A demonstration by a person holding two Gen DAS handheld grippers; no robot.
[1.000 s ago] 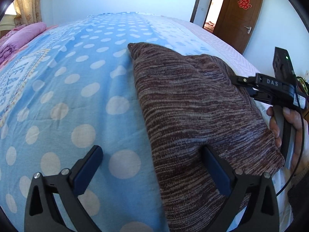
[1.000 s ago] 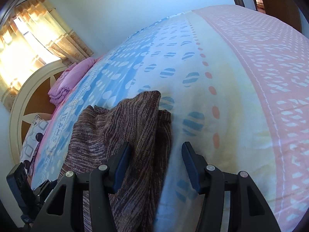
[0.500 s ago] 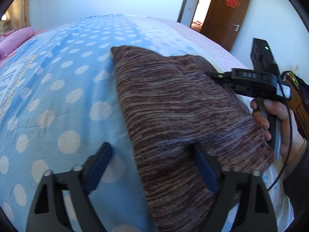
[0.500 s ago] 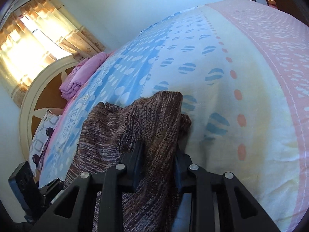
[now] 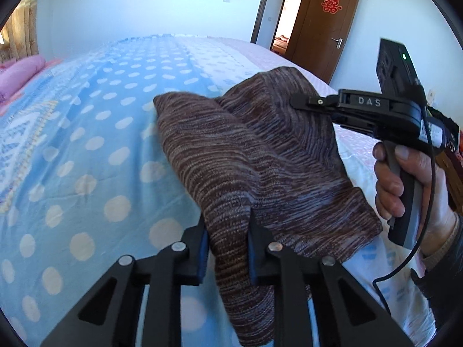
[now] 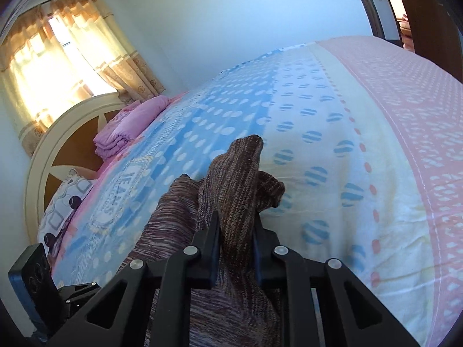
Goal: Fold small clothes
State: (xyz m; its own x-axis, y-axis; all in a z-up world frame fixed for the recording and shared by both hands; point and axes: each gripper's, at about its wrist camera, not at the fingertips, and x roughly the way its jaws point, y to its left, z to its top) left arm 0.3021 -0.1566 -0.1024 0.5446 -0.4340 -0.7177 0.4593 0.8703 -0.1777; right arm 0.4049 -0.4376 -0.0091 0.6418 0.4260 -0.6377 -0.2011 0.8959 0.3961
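Observation:
A brown striped knit garment (image 5: 260, 156) lies on the bed with its near edge and right side raised. My left gripper (image 5: 227, 225) is shut on the garment's near edge. In the right wrist view my right gripper (image 6: 235, 225) is shut on a bunched fold of the same garment (image 6: 231, 179), lifting it off the sheet. The right gripper also shows in the left wrist view (image 5: 306, 102), held in a hand at the garment's right side.
The bed has a blue dotted sheet (image 5: 86, 144) with a pink band (image 6: 419, 115) on the right. A folded pink blanket (image 6: 130, 127) and a patterned pillow (image 6: 66, 199) lie by the headboard (image 6: 43, 159). A brown door (image 5: 327, 26) stands open behind.
Both grippers have closed on the garment: the right first, then the left. The garment's right side and near edge have risen off the sheet and bunched.

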